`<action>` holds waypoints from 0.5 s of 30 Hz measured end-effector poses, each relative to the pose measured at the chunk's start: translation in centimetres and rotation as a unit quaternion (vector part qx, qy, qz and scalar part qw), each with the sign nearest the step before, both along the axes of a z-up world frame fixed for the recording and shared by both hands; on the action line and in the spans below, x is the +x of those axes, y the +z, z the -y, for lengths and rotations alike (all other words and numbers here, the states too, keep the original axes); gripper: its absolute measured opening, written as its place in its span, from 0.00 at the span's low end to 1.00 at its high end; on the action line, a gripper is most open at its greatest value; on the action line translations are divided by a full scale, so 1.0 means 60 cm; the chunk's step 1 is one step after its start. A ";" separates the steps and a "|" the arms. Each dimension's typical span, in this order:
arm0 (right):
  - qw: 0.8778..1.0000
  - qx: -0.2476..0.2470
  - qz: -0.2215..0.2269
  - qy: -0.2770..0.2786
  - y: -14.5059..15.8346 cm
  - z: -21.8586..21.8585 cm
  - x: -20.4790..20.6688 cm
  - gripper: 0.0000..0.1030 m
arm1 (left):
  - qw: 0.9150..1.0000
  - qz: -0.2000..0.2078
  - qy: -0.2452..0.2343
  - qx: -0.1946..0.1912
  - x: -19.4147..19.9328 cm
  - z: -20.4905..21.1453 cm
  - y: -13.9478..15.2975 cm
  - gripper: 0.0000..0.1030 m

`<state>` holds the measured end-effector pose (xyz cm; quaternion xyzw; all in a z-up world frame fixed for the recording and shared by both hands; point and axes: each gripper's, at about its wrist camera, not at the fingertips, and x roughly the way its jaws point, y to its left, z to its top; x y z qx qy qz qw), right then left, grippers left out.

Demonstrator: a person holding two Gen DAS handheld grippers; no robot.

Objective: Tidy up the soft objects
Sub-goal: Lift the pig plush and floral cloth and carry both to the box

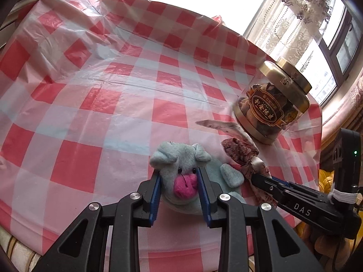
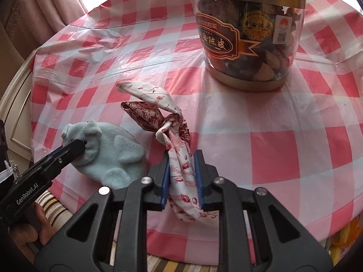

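The blue plush toy [image 1: 183, 181] is clamped by the left gripper [image 1: 179, 190] and the knotted fabric scrunchie [image 2: 179, 158] by the right gripper [image 2: 182, 181], low over the worktop [image 1: 90, 90]; carrying to one spot is judged next.

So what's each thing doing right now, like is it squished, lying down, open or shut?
Plush toy: lying on the tablecloth, head squeezed between the left gripper's pads.
Scarf: knotted, its tail pinched by the right gripper.
Jar: upright, gold lid on, untouched.
Tablecloth: spread out, wrinkled.
Left gripper: shut on the plush toy.
Right gripper: shut on the scarf.
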<state>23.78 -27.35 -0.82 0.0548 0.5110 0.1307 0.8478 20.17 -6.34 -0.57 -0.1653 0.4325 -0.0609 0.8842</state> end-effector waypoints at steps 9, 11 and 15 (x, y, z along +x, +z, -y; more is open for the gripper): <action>0.999 -0.039 0.014 0.030 0.002 -0.031 0.020 0.68 | 1.000 -0.001 -0.007 0.014 -0.015 0.006 0.006 0.30; 0.997 -0.063 0.023 0.044 0.000 -0.045 0.029 0.68 | 1.000 -0.005 -0.009 0.013 -0.017 0.006 0.004 0.30; 0.995 -0.085 0.013 0.054 -0.020 -0.059 0.046 0.61 | 1.000 -0.012 -0.008 0.009 -0.019 0.003 0.001 0.30</action>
